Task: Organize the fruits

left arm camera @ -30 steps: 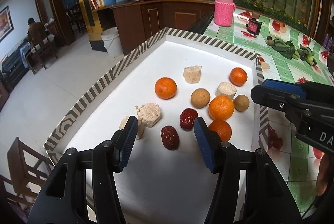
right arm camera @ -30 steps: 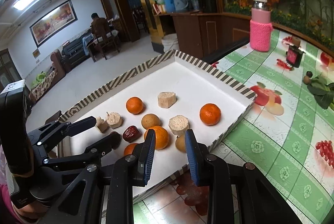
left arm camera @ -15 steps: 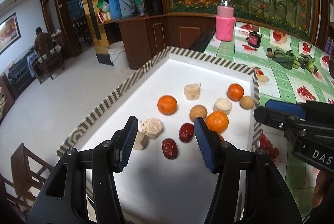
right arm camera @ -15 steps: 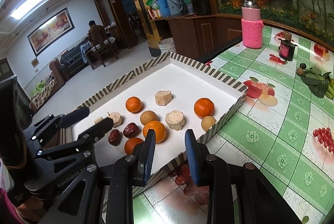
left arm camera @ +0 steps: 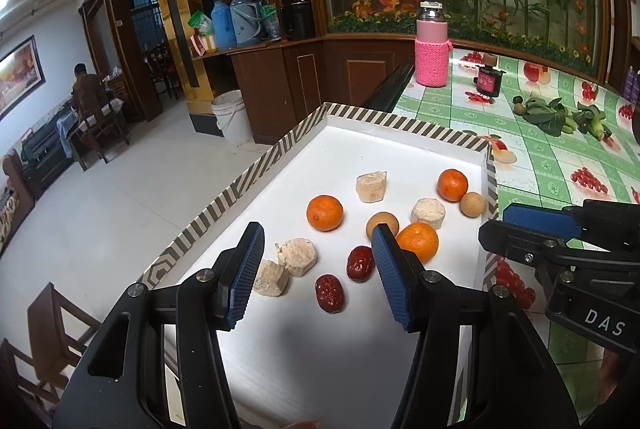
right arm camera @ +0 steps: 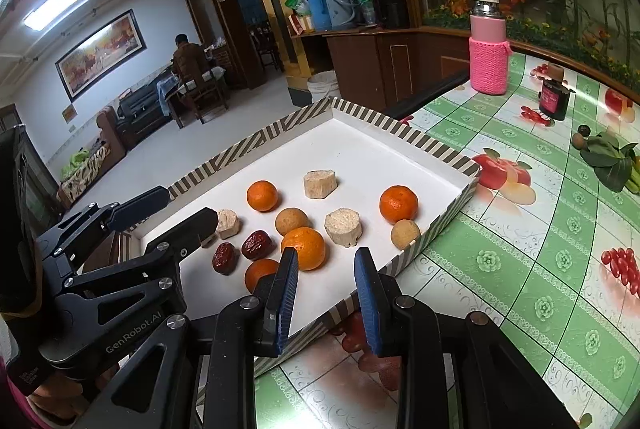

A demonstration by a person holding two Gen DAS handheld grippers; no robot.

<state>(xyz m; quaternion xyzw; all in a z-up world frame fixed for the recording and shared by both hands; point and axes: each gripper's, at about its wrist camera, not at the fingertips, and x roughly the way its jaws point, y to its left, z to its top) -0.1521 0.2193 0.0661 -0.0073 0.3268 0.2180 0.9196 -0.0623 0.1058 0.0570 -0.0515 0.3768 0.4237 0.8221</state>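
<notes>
A white tray with a striped rim (left arm camera: 256, 173) (right arm camera: 436, 149) holds several oranges (left arm camera: 325, 213) (right arm camera: 399, 204), two brown longans (left arm camera: 472, 204) (right arm camera: 292, 221), two red dates (left arm camera: 330, 293) (right arm camera: 258, 244) and several beige chunks (left arm camera: 371, 186) (right arm camera: 343, 227). My left gripper (left arm camera: 318, 273) hovers open above the tray's near part, with the dates seen below its gap and nothing gripped. It shows at the left in the right wrist view (right arm camera: 160, 217). My right gripper (right arm camera: 326, 269) hangs over the tray's near right edge, its jaws narrowly apart and empty; it appears again in the left wrist view (left arm camera: 532, 229).
The tray sits on a green fruit-print tablecloth (right arm camera: 520, 229) at the table's left edge, with floor beyond. A pink-sleeved bottle (right arm camera: 489, 65), a small dark jar (right arm camera: 554, 101) and leafy greens (right arm camera: 612, 157) stand farther back. A person sits at a distant table (right arm camera: 188, 61).
Both grippers have drawn back from the fruit, which now looks farther off. One longan has rolled to the tray's right wall, beside the far right orange.
</notes>
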